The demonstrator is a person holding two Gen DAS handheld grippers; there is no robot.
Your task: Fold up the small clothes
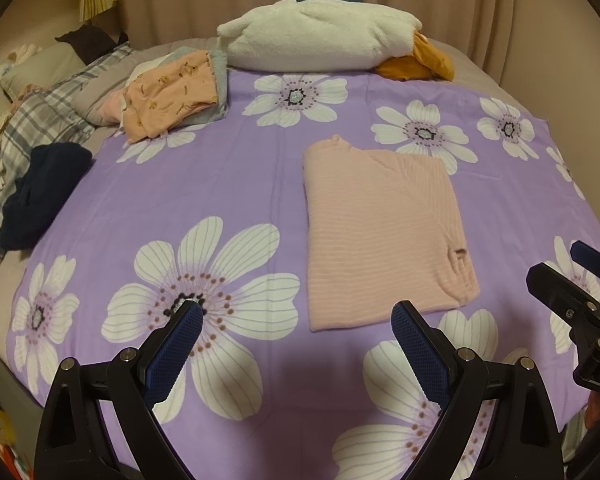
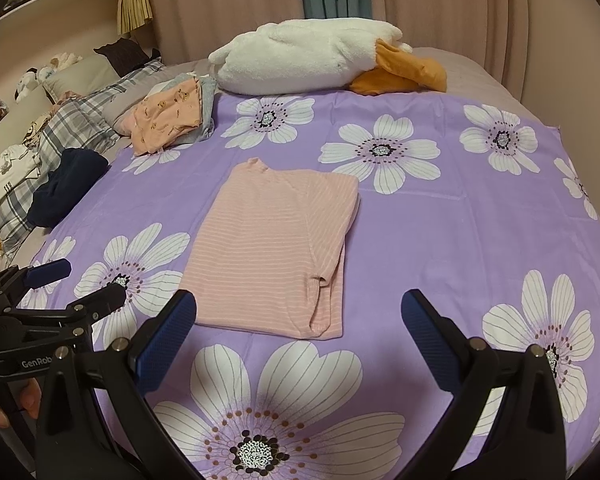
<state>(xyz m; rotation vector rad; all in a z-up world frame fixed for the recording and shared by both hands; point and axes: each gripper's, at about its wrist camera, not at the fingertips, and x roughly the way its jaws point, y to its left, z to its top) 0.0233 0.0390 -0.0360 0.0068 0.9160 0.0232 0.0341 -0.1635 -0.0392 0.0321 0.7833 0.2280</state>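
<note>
Pink top (image 1: 384,236) lies partly folded on the purple flowered sheet (image 1: 260,168), sleeves tucked in. Left claw (image 1: 296,328) and right claw (image 2: 298,316) hover just short of its near hem — both spread wide, holding nothing. Pinching only the upper layer could drag the tucked sleeve loose — undoing the fold.

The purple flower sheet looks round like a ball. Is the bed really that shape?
No: in both wrist views the fisheye lens bends the purple flower sheet and darkens the corners. In the left wrist view a soft shadow lies between the left gripper fingers.
</note>
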